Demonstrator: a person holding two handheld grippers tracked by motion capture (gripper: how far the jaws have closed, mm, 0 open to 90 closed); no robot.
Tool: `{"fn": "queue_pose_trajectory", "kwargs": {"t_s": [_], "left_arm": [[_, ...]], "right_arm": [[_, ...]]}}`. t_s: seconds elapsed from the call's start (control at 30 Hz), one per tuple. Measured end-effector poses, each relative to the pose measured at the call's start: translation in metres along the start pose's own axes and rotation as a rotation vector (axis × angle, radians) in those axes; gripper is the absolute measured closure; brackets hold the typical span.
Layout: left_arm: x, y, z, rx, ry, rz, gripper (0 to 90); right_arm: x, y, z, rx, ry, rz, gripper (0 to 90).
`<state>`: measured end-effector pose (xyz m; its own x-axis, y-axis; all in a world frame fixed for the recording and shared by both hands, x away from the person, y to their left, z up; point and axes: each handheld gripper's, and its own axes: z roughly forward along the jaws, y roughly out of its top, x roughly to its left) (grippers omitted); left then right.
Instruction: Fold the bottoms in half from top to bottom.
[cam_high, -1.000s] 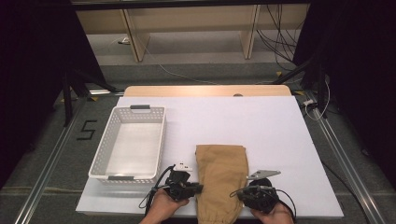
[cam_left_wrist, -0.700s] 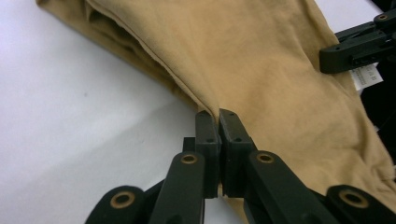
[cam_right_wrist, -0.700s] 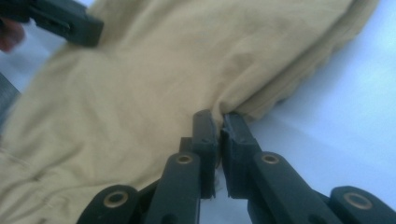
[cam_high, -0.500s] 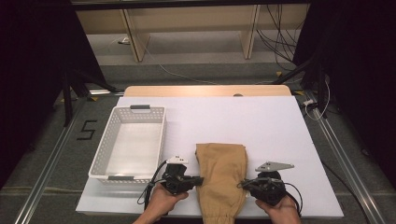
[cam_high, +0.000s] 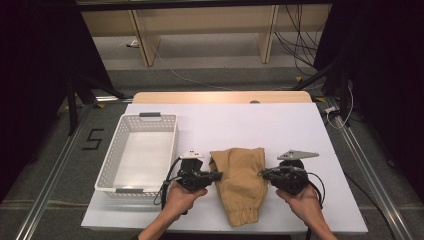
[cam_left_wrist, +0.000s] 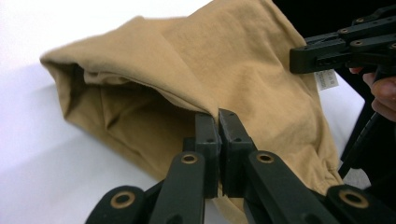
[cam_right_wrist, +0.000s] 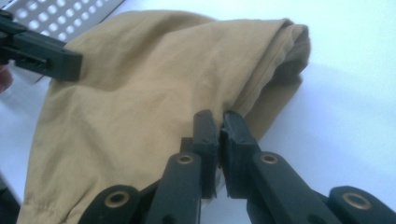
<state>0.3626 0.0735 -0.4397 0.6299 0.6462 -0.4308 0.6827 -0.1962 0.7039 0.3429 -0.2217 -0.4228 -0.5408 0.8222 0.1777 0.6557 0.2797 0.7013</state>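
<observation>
A tan cloth garment (cam_high: 240, 182) lies on the white table (cam_high: 280, 125), its cuffed end toward the person. My left gripper (cam_high: 218, 175) is shut on the garment's left edge; in the left gripper view the jaws (cam_left_wrist: 218, 116) pinch a fold of the tan fabric (cam_left_wrist: 233, 60). On the opposite edge my right gripper (cam_high: 261, 173) is shut as well, its jaws (cam_right_wrist: 219, 116) clamping the seam of the cloth (cam_right_wrist: 140, 84). Both pinched edges are raised a little off the table. Each gripper view shows the other gripper farther off.
A white perforated basket (cam_high: 111, 165) stands empty at the left of the table, close to my left hand; its wall shows in the right gripper view (cam_right_wrist: 60, 11). Bare white table lies beyond the garment and to its right. Shelves and cables lie behind the table.
Both hands have moved away from the person and upward, gripping the garment's sides. The cloth has been drawn forward and its edges lifted, so it looks shorter and bunched.
</observation>
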Motion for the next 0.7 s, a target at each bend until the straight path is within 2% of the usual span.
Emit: {"fn": "queue_pose_trajectory", "kwargs": {"t_s": [0.2,0.4,0.5,0.57,0.7], "left_arm": [[0.010,0.012,0.006,-0.027,0.013,-0.040,87.1],[0.017,0.018,0.010,-0.038,0.041,-0.051,87.1],[0.020,0.021,0.013,-0.038,0.055,-0.042,87.1],[0.021,0.024,0.015,-0.034,0.076,-0.019,87.1],[0.026,0.029,0.020,-0.038,0.092,-0.024,87.1]], "right_arm": [[-0.013,0.017,0.008,-0.008,-0.009,0.016,85.7],[-0.016,0.029,0.020,-0.003,-0.028,0.001,85.7],[-0.019,0.032,0.025,0.001,-0.036,0.003,85.6],[-0.021,0.033,0.028,0.001,-0.040,0.004,85.6],[-0.023,0.037,0.033,-0.003,-0.051,0.002,85.6]]}}
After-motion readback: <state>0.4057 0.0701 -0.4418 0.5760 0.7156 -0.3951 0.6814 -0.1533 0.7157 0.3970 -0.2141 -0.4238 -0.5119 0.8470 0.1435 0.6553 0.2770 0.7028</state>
